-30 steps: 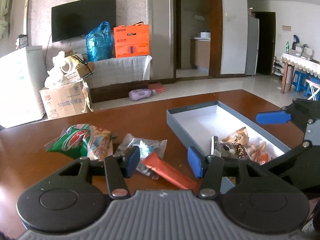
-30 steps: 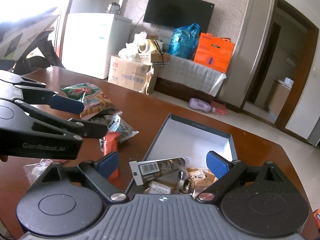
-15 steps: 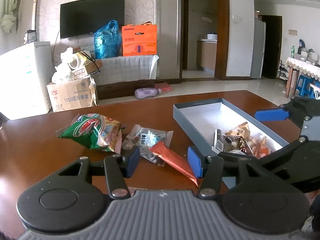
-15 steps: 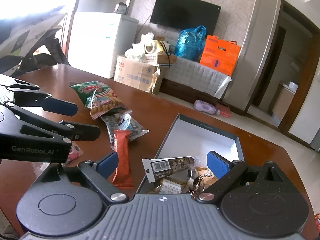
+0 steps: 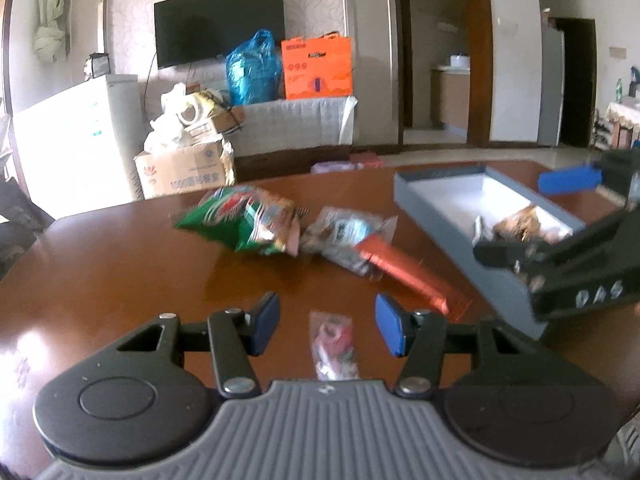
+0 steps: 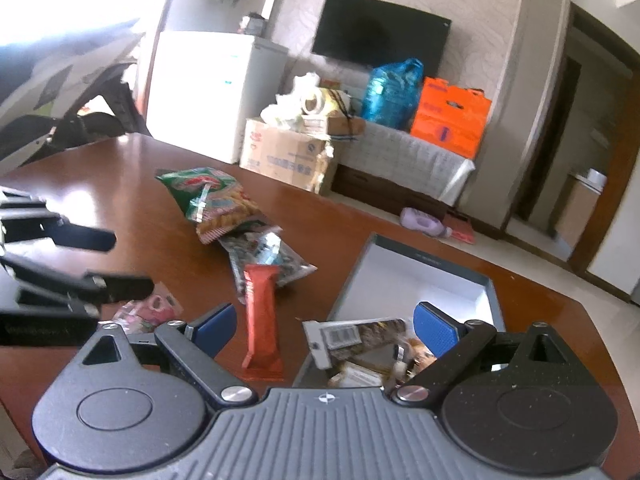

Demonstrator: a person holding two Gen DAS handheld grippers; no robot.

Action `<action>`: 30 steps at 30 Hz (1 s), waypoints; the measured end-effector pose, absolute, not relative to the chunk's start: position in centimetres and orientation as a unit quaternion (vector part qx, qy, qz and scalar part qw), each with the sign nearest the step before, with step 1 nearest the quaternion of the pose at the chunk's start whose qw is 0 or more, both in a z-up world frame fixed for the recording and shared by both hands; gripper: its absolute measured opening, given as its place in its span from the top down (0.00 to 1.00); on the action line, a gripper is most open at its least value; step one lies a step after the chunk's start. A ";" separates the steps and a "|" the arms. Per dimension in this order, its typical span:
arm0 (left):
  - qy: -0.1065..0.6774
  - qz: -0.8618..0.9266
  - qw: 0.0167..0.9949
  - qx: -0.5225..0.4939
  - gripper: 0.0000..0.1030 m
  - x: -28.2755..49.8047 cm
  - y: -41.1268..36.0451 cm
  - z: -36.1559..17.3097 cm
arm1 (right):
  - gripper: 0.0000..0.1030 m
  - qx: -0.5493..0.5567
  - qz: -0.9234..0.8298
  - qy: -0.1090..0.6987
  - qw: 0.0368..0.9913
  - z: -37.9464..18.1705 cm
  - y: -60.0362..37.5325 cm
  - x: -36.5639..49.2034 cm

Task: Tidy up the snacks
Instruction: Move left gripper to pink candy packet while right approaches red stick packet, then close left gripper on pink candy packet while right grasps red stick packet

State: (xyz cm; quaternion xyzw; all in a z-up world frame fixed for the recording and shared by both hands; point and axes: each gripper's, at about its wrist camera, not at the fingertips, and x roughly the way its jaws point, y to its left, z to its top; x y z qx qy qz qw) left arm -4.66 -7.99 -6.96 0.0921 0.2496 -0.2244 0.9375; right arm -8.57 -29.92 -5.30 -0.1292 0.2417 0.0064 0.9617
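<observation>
Left wrist view shows a pink packet [image 5: 334,344] on the table [image 5: 120,272], between the wide-open, empty left gripper [image 5: 327,326]. Right gripper [image 6: 325,330], also open and empty, hovers over the box [image 6: 420,276] edge.

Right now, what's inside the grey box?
Inside the shallow grey box: a dark barcoded snack stick leaning over the near wall, plus small wrapped snacks. The far half is bare white; anything beneath the pile is hidden.

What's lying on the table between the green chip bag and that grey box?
Between the green bag and the grey box lie a clear packet and a red bar overlapping its near end. The right wrist view shows it best.
</observation>
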 end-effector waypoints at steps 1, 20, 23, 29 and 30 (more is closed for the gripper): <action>0.254 -0.222 0.937 0.095 0.49 -4.5 -8.0 -7.3 | 0.07 -0.132 0.011 0.240 0.962 -5.3 -29.6 -8.4; 0.299 -0.208 0.927 0.089 0.27 1.8 -8.6 -11.8 | 0.15 -0.094 0.055 0.311 0.944 -8.1 -26.8 -2.0; 0.304 -0.205 0.927 0.082 0.23 2.4 -8.4 -11.9 | 0.15 -0.085 0.050 0.319 0.943 -8.5 -27.2 -1.3; 0.314 -0.189 0.927 0.077 0.15 2.9 -8.4 -12.1 | 0.14 -0.075 0.030 0.335 0.939 -9.1 -27.4 -0.2; 0.317 -0.188 0.927 0.071 0.15 2.9 -8.3 -12.3 | 0.14 -0.073 0.028 0.335 0.939 -9.1 -27.4 -0.1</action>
